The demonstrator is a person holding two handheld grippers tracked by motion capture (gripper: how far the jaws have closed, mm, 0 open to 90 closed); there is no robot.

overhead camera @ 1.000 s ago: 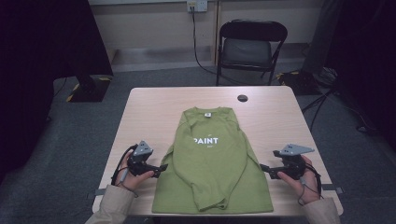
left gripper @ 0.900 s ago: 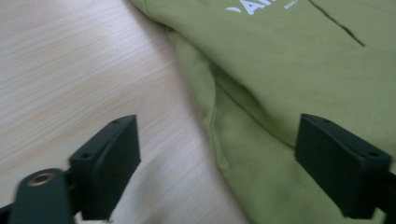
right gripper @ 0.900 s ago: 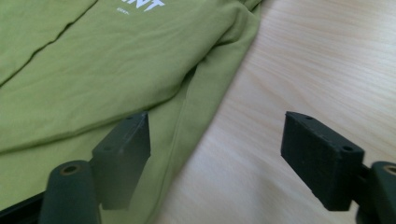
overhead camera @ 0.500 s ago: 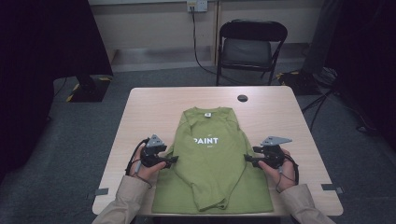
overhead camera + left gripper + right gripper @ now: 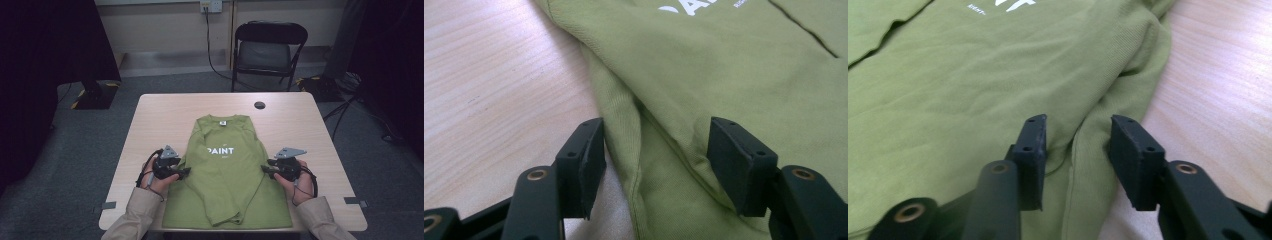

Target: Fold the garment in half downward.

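- Both hands have moved in from the table's sides to the shirt (image 5: 227, 175).
- The left gripper (image 5: 184, 171) now straddles its left edge, jaws closing.
- The right gripper (image 5: 265, 169) straddles its right edge, jaws closing.

1. Bare table (image 5: 165, 120) is lying open ahead of the left hand-held gripper (image 5: 186, 171) and on its outer side.
2. The green shirt (image 5: 227, 175) is filling the stretch between it and the right hand-held gripper (image 5: 264, 168).
3. A small black disc (image 5: 259, 105) is sitting well ahead of the right hand-held gripper, beyond the collar.
4. Its outer side is lying bare too.
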